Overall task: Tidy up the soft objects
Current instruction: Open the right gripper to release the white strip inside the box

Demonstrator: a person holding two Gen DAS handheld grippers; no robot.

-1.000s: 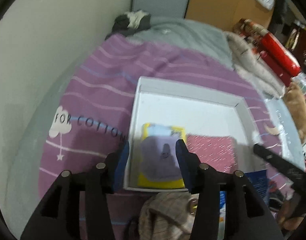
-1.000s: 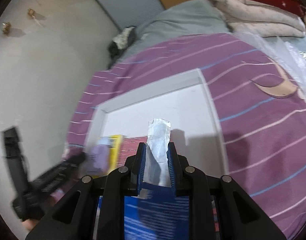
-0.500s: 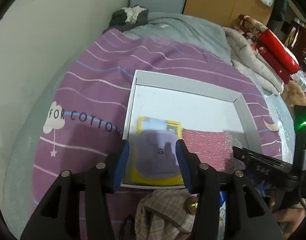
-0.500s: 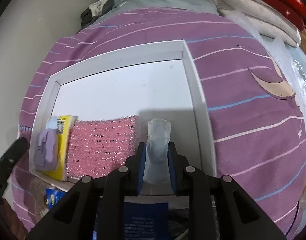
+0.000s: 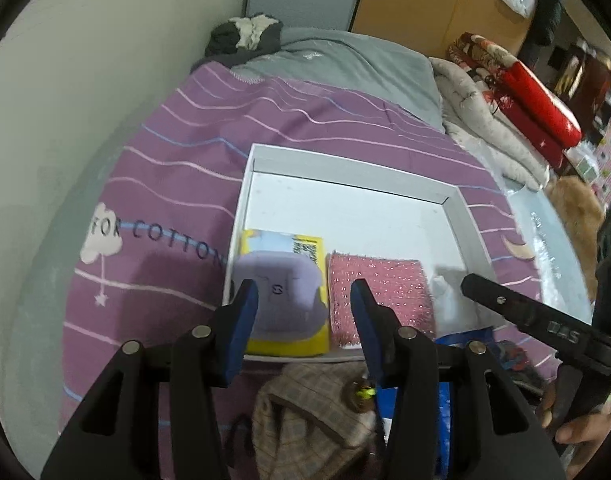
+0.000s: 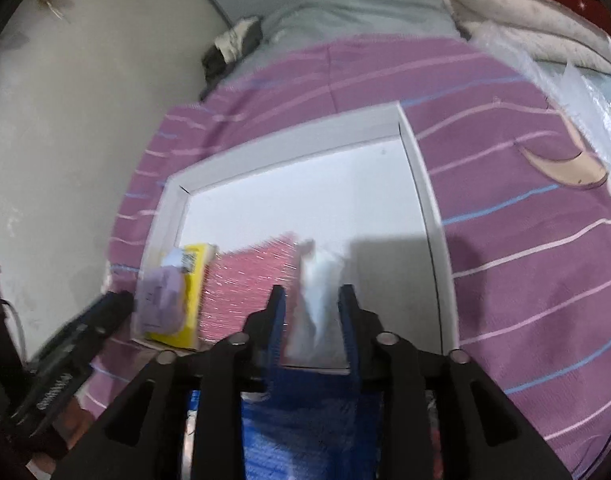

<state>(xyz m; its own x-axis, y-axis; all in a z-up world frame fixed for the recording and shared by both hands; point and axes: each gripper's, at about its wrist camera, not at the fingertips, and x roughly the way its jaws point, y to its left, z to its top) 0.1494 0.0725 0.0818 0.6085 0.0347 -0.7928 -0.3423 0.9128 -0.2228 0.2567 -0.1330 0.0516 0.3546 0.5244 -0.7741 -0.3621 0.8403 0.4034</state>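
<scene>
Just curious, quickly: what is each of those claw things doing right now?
Left gripper: open, holding nothing.
Right gripper: jaws just opened, white packet between them, released.

Black left gripper, blue-padded jaws, silver screws, right gripper alike

White tray on the purple bedspread: its far half is bare floor, open from above. The near edge is crowded by the yellow packet, pink cloth and white pouch side by side. A strip stays free between pouch and tray's right wall. Wall close left of tray; folded quilts to its right.
</scene>
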